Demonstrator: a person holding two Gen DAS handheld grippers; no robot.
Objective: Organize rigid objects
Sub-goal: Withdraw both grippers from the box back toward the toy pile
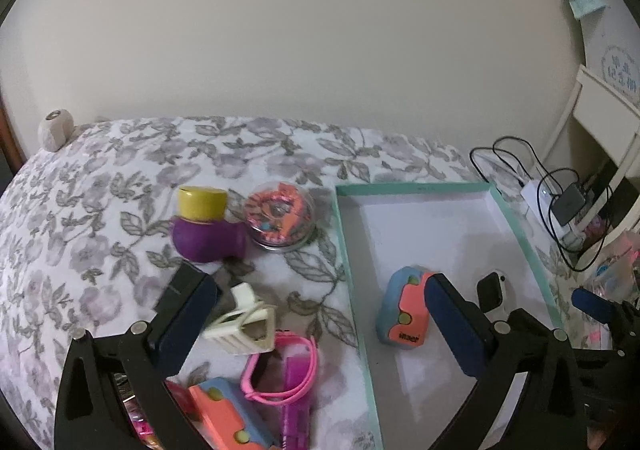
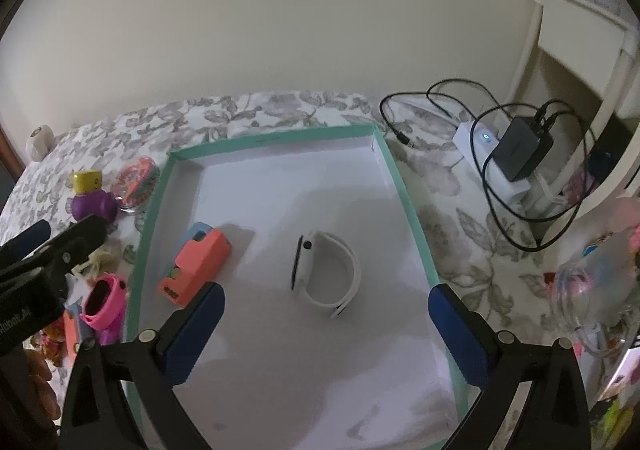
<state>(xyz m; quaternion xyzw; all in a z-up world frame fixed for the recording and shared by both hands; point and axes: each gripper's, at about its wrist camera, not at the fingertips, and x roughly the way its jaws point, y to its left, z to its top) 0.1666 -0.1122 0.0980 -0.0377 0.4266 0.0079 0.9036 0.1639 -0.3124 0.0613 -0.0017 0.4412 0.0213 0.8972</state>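
Note:
A teal-rimmed white tray (image 2: 392, 165) (image 1: 348, 234) lies on the floral bedspread. In it lie a white smartwatch (image 2: 324, 274) (image 1: 498, 290) and an orange-and-blue toy block (image 2: 196, 262) (image 1: 406, 310). My right gripper (image 2: 326, 298) is open and empty, hovering over the tray just short of the watch. My left gripper (image 1: 316, 290) is open and empty above the loose items left of the tray: a cream clip (image 1: 246, 322), a pink watch (image 1: 280, 368) (image 2: 102, 302), a second orange-and-blue block (image 1: 228, 410), a purple toy with a yellow cap (image 1: 204, 223) (image 2: 90, 197), and a round clear case (image 1: 278, 215) (image 2: 136, 181).
A white power strip with a black charger (image 2: 516, 153) and looped cables (image 1: 556, 201) sits right of the tray. A white chair (image 2: 576, 29) stands at the right. Clear plastic packaging (image 2: 592, 282) lies at the right edge. A wall runs behind the bed.

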